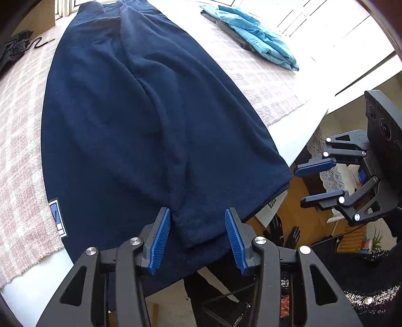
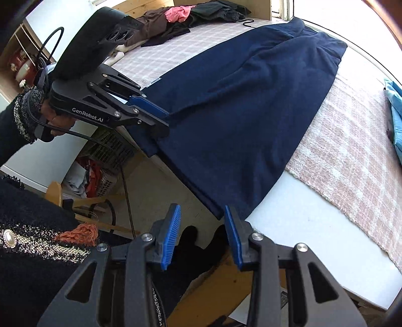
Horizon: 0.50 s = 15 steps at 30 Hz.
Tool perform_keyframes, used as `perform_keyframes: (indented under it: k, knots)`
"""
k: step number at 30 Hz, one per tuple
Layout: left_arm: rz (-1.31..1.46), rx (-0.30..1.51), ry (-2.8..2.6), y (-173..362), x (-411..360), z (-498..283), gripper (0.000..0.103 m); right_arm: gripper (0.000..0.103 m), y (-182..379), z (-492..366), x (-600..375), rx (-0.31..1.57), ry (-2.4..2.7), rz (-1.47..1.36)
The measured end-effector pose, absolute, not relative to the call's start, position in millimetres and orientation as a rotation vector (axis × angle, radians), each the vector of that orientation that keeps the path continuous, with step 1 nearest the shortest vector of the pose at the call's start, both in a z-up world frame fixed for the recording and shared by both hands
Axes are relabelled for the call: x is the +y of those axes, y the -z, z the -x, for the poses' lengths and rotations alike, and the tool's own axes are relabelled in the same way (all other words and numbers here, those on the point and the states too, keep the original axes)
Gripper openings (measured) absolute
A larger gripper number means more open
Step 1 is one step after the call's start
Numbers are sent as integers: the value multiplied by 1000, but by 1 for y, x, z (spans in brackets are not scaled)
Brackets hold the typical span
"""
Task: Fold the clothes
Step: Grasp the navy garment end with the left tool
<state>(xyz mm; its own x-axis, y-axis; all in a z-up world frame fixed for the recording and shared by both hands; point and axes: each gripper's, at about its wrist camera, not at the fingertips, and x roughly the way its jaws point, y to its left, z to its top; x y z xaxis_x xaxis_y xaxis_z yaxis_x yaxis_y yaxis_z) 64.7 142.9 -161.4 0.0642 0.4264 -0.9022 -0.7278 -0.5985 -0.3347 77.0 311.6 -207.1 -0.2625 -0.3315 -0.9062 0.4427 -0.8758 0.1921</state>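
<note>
At the near edge of the white table (image 1: 296, 130), the left gripper (image 1: 198, 236) points steeply down over the hem of the navy garment (image 1: 140, 120), its blue pads (image 1: 159, 241) parted either side of a folded hem corner that hangs off the table edge; cloth sits between the pads but they do not press on it. From the right wrist view the same gripper (image 2: 160, 120) comes in from the left, held by a hand (image 2: 56, 120) in a dark speckled sleeve (image 2: 17, 120), fingertips at the garment's near-left edge; whether they touch cloth there, cannot tell. The garment lies flat and long on a pink checked cloth (image 1: 263, 83), running away from the near edge, one long crease down its middle, a small label patch (image 1: 57, 217) near its left edge. Bare table shows right of the garment in the right wrist view. Further right, the right gripper (image 1: 319, 181) hovers off the table, beyond the garment's right hem corner, jaws partly open, nothing in them; in its own view (image 2: 202, 232) the pads frame the floor, with the hem corner just above the right pad. A folded light-blue garment (image 1: 253, 35) lies well apart at far right. A pile of dark and pink clothes (image 2: 191, 17) sits at the far left end.
</note>
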Motion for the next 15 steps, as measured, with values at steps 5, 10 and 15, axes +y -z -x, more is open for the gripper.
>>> perform_keyframes:
  k: [5, 10, 15]
  knots:
    - [1467, 317, -1636, 160, 143, -68, 4, 36, 210, -87, 330, 99, 2269, -1513]
    - [1461, 173, -1605, 145, 139, -61, 4, 36, 218, -98, 340, -99, 2365, -1517]
    - [1446, 126, -1594, 134, 139, -60, 4, 33, 227, -104, 343, -331, 2443, -1504]
